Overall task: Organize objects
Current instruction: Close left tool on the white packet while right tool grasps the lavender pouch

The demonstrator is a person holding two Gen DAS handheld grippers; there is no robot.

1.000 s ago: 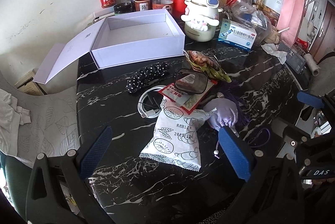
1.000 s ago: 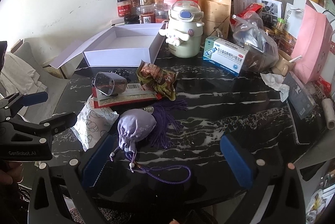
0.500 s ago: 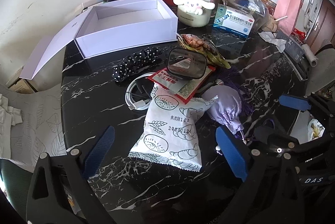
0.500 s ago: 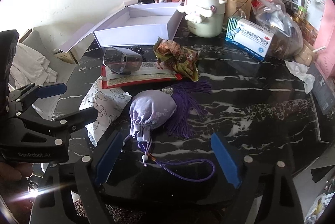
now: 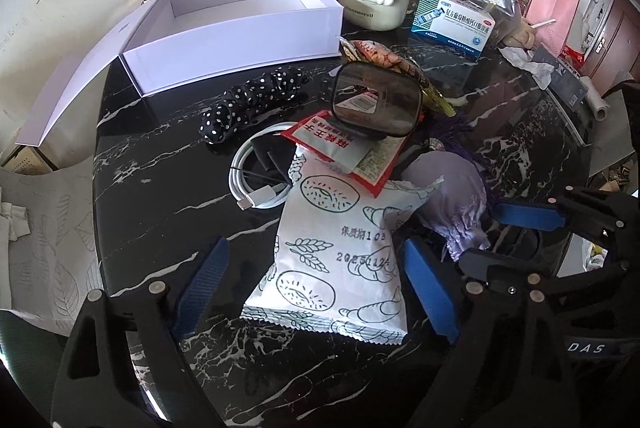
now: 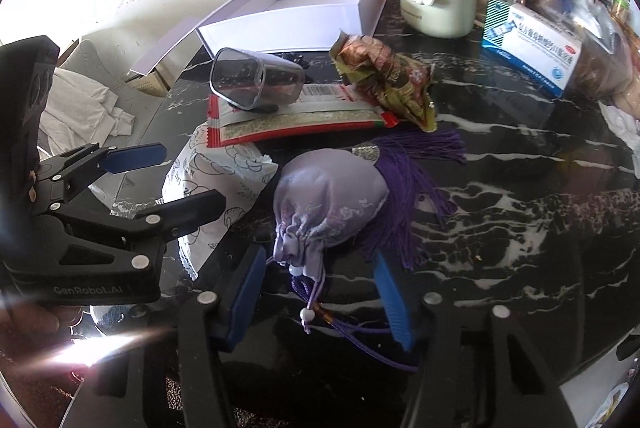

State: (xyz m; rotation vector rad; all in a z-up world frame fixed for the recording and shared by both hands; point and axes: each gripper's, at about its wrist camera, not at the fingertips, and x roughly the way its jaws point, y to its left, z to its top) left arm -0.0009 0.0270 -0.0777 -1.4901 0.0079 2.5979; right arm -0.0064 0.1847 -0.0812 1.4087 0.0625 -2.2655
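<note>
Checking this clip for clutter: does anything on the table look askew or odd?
Yes. A clear cup lies tipped on its side atop a red packet, which overlaps the white snack bag.

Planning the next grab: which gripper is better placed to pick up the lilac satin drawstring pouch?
The right gripper. Its closing jaws already straddle the lilac satin drawstring pouch's gathered neck, pads not yet pressing. The left gripper straddles the white printed snack bag.

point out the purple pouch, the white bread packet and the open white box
purple pouch (image 6: 328, 196), right wrist view, on its bulging satin body
white bread packet (image 5: 340, 248), left wrist view, mid-front by the printed date
open white box (image 5: 236, 36), left wrist view, on its front outer wall
</note>
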